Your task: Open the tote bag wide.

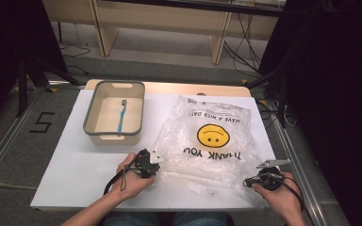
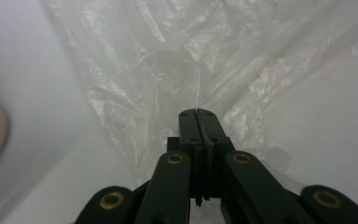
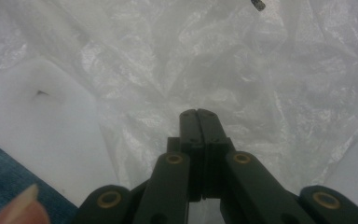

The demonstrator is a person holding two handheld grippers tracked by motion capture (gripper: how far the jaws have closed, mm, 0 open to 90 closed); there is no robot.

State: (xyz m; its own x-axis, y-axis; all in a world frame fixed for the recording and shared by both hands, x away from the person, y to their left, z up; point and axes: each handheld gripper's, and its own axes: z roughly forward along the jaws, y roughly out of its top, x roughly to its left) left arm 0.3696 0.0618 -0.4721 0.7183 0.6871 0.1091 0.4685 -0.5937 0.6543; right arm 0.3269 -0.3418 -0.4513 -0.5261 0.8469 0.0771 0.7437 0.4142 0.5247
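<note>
The white worktop [image 1: 75, 169] carries the whole job, and its biggest item is the clear plastic bag [image 1: 207, 146] printed with a yellow smiley face and the words "THANK YOU". The bag lies flat and crumpled on the right half of the worktop, with its printed text upside down to the person, so its mouth appears to be at the near edge.

To the left of the bag, near the far edge, sits a grey-rimmed beige bin [image 1: 114, 113]. A blue toothbrush [image 1: 121, 117] lies inside it, along its length and well apart from the bag.

The left gripper [image 1: 154, 165] is at the bag's near left corner. In the left gripper view its jaws are pressed together, and a thin fold of the film [image 2: 198, 100] appears pinched at the tips. The right gripper [image 1: 250, 182] is at the bag's near right corner. Its jaws are likewise fully together in the right gripper view, on the film [image 3: 242, 88] there, though the pinch itself is hard to make out.

As a judgement, the work is at an early stage: both corners of the bag seem gripped, but the bag is not yet opened or lifted, and the toothbrush is untouched in the bin. Spreading the mouth and moving the toothbrush in probably remain.
</note>
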